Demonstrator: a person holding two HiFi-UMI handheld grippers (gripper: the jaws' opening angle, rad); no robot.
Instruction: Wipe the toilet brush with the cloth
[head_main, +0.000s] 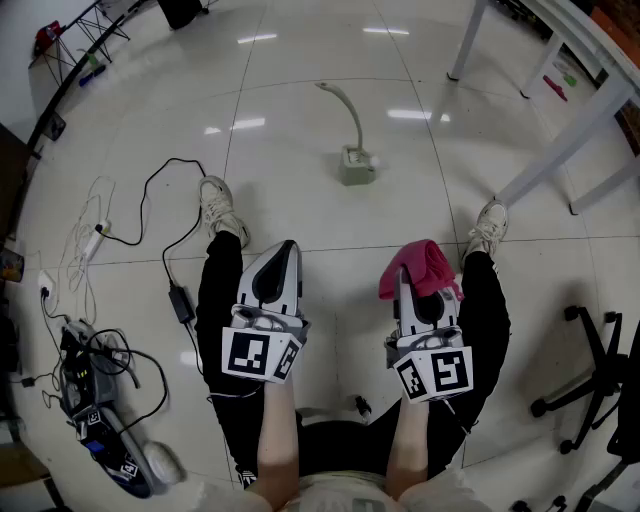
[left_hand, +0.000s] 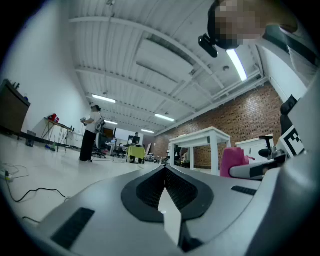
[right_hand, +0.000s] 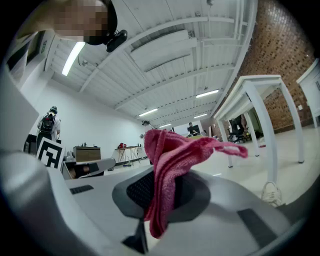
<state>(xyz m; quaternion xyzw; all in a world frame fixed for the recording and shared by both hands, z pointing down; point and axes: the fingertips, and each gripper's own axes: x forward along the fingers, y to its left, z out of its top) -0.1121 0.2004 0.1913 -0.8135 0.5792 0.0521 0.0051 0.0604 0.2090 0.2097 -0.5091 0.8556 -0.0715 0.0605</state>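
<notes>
The white toilet brush (head_main: 345, 118) stands in its square holder (head_main: 357, 165) on the floor, well ahead of both grippers. My right gripper (head_main: 405, 282) is shut on a pink cloth (head_main: 420, 267), which bunches over its tip. In the right gripper view the cloth (right_hand: 167, 167) hangs pinched between the jaws. My left gripper (head_main: 283, 255) is shut and holds nothing; in the left gripper view its jaws (left_hand: 165, 187) meet with no gap. Both grippers point level above the seated person's knees.
A white table's legs (head_main: 560, 140) stand at the right, with a black office chair (head_main: 600, 370) at the lower right. Cables and a power strip (head_main: 95, 240) trail over the floor at the left, beside a pile of devices (head_main: 95, 400). People stand far off in the room.
</notes>
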